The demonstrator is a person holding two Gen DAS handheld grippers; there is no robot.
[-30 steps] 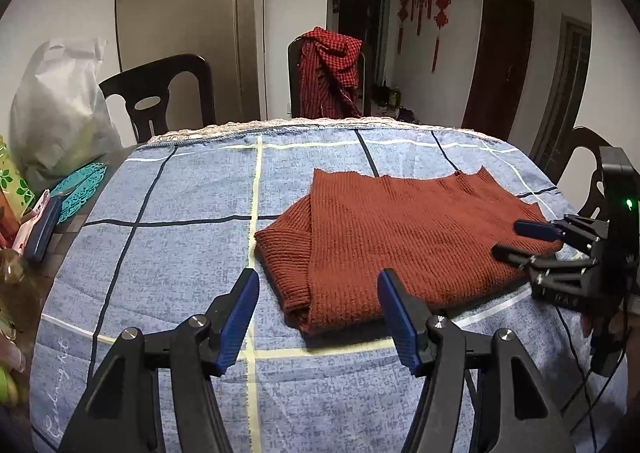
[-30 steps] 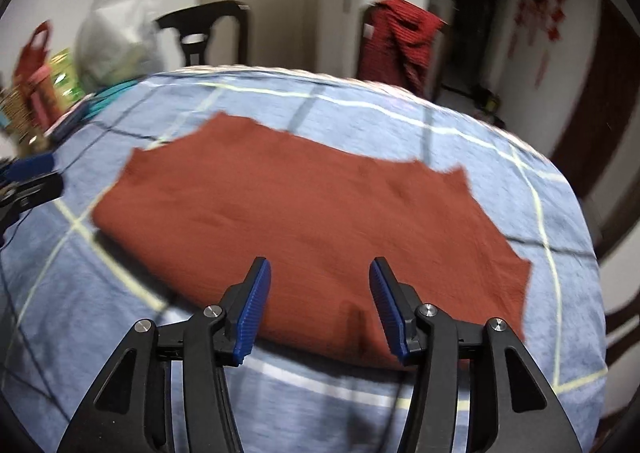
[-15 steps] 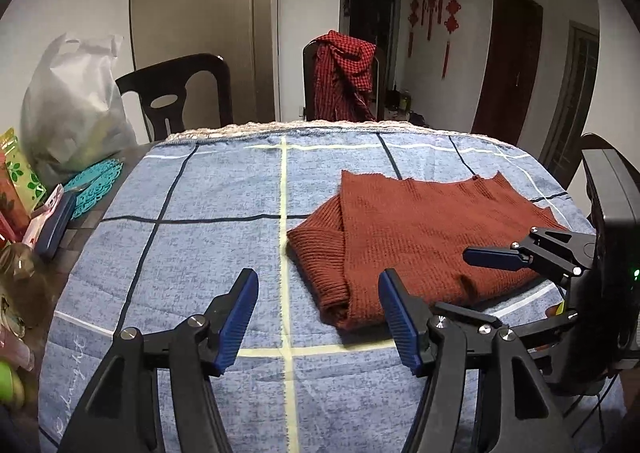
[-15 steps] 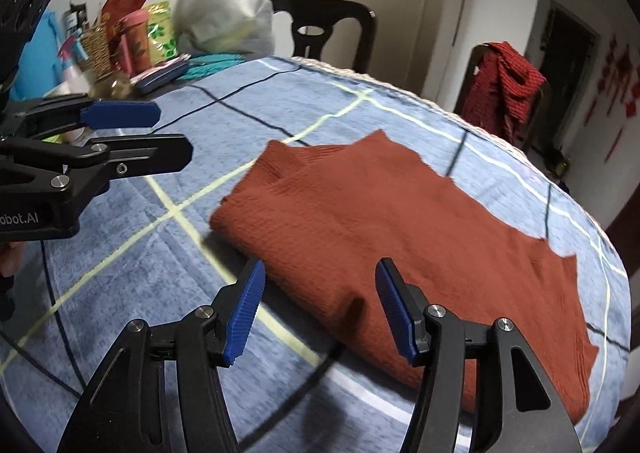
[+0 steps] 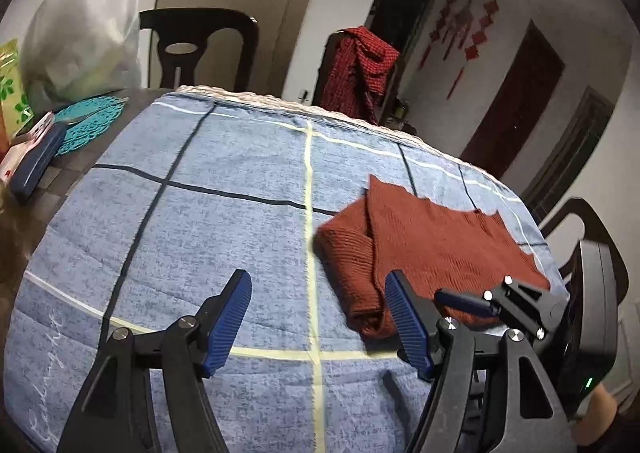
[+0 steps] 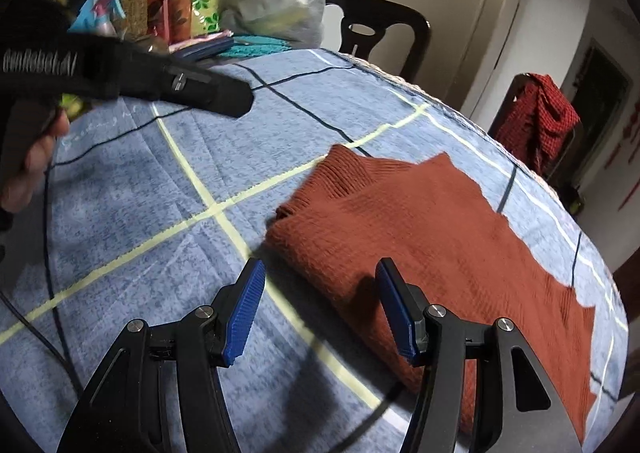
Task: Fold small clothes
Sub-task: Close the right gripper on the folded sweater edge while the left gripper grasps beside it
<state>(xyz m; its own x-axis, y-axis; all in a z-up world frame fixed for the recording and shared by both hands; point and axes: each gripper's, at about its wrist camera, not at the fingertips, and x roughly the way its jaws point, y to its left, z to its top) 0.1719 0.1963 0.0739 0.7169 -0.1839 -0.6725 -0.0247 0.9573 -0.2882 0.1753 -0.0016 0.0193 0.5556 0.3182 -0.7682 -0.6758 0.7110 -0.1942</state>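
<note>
A rust-red knit sweater (image 5: 432, 245) lies folded flat on the blue checked tablecloth (image 5: 224, 237); it also shows in the right wrist view (image 6: 440, 237). My left gripper (image 5: 320, 325) is open and empty, hovering above the cloth just left of the sweater's near left corner. My right gripper (image 6: 320, 313) is open and empty, above the sweater's near edge, its right finger over the fabric. The right gripper also shows in the left wrist view (image 5: 480, 305), low at the right. The left gripper's body shows in the right wrist view (image 6: 168, 81) at upper left.
A white plastic bag (image 5: 80, 41), a teal mat (image 5: 88, 121), boxes and bottles (image 6: 168, 9) crowd the table's far left. Dark chairs (image 5: 200, 45) stand behind; one carries a red checked cloth (image 5: 360, 73). A black cable (image 6: 48, 221) trails over the cloth.
Both grippers have swung left: the sweater has shifted toward the right in both views. The left gripper has risen and tilted; both stay open and empty.
</note>
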